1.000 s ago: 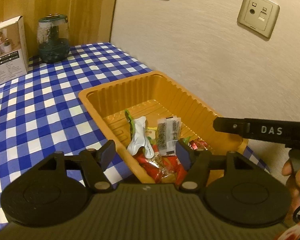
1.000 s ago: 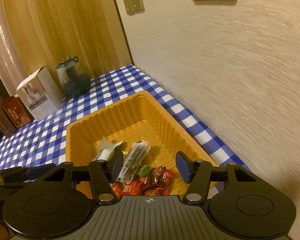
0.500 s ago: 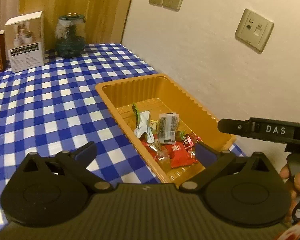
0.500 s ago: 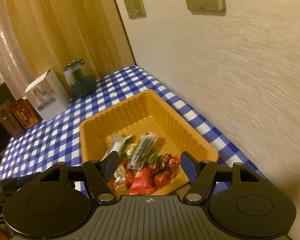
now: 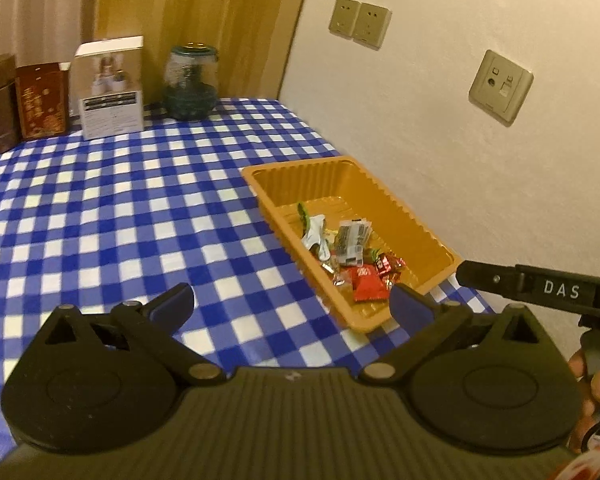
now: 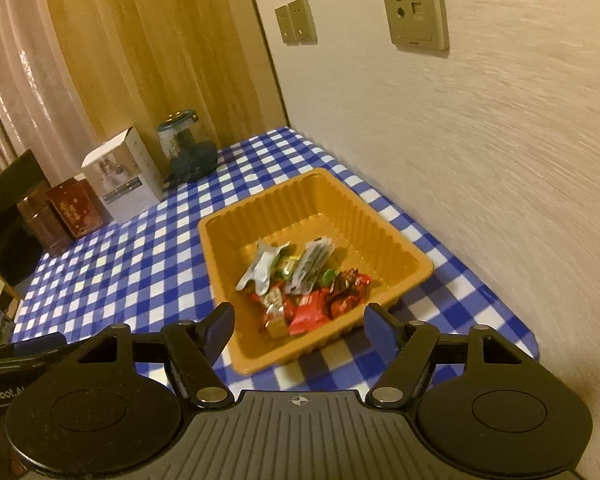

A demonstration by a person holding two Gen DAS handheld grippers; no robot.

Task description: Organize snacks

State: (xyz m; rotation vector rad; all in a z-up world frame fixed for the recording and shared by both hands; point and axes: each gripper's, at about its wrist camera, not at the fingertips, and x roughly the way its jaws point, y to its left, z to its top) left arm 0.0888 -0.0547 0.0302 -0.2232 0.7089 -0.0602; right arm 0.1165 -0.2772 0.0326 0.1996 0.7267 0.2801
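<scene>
Pulling back from orange tray (image 5: 416,220): left hand-held gripper (image 5: 290,304) now spread wide, empty; right hand-held gripper (image 6: 299,326) opening, empty. Snacks (image 6: 300,276) all inside tray; sorting looks finished.

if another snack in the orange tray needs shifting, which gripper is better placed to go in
Right, probably. The right gripper looks straight over the orange tray's near edge at the snacks, its empty jaws opening. The left gripper, wide open and empty, faces the checked cloth, with the tray off to one side.
</scene>
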